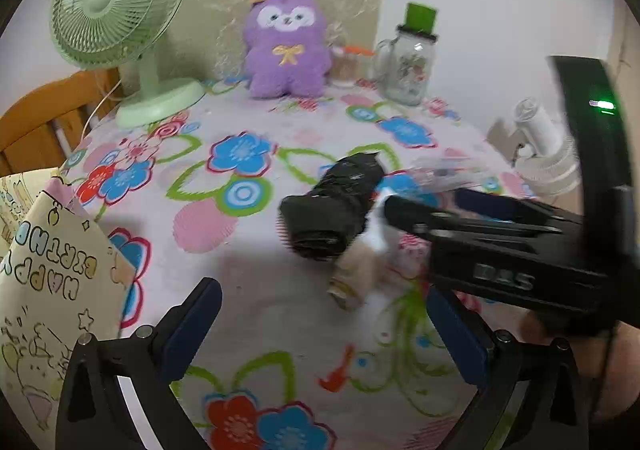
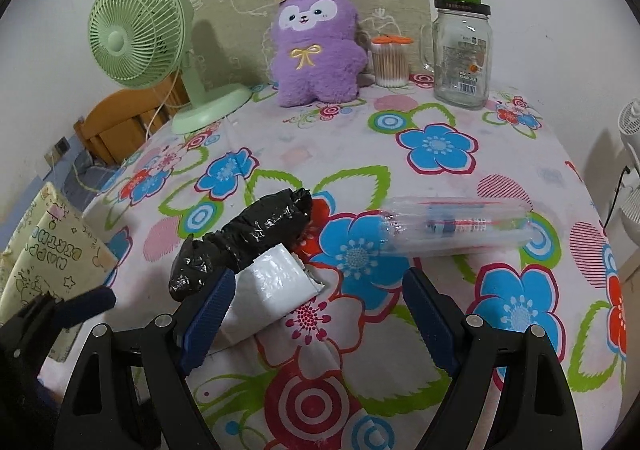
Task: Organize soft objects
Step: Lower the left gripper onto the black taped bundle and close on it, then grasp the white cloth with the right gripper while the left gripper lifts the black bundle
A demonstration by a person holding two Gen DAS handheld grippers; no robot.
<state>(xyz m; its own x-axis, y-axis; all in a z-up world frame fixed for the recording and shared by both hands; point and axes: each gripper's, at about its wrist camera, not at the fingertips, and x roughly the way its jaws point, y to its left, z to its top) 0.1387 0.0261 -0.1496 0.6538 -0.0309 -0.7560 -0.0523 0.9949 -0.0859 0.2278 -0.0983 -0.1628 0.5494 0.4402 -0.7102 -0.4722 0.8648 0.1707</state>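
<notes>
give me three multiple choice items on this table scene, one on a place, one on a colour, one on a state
1. Where does the purple plush toy sit?
A. between the green fan and the glass jar
B. inside the jar
C. on the floor

2. What colour is the wrapped bundle next to the white padded parcel?
A. yellow
B. black
C. pink

3. How is the right gripper?
A. shut on the fan
B. shut on the jar
C. open, holding nothing

Answers: 1 A, it sits at the table's back between them. 2 B, its wrap is glossy black. 3 C, its fingers stand apart over the cloth.
</notes>
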